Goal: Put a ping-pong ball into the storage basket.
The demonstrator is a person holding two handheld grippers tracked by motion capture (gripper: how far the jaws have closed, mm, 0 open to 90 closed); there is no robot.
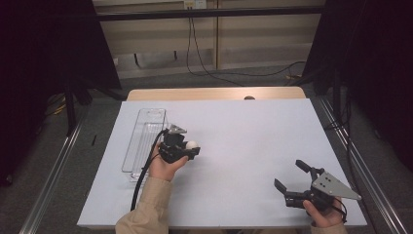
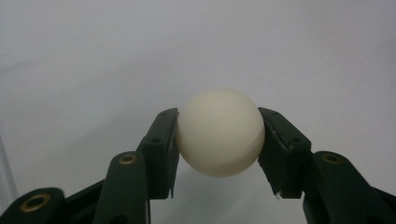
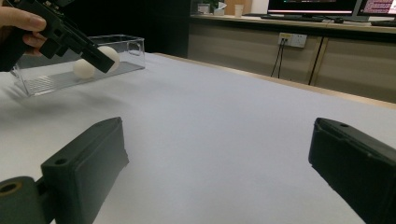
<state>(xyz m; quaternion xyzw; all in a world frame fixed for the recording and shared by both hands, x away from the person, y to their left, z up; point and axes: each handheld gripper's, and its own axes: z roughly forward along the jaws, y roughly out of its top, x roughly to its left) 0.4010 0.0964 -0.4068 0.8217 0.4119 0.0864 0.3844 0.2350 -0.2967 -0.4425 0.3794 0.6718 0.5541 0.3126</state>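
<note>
holding a white ball point(image 2: 220, 133) between its two black jaws, the left claw point(image 1: 187, 148) hovers above the white tabletop point(image 1: 243, 141), just right of a clear plastic tray point(image 1: 143, 141). the pads press on opposite sides of the ball near its widest line, so the pinch looks centred. in the right claw view a second white ball point(image 3: 83, 68) appears to lie inside the tray, though its exact spot is hard to tell through the clear wall.

the step in hand is probably carrying the ball to the tray. to do it well, the pinch should stay even on both sides, since a smooth round thing can squirt out if one pad slides above or below the middle. the ball should come over the tray's open top and be lowered inside before release, so it does not bounce out or knock its neighbour.

being round, the ball has no long axis and points no way. the tray's long axis runs away from the person.

the right claw point(image 1: 292, 178) rests near the front right of the tabletop, jaws spread wide, nothing between them.
</note>
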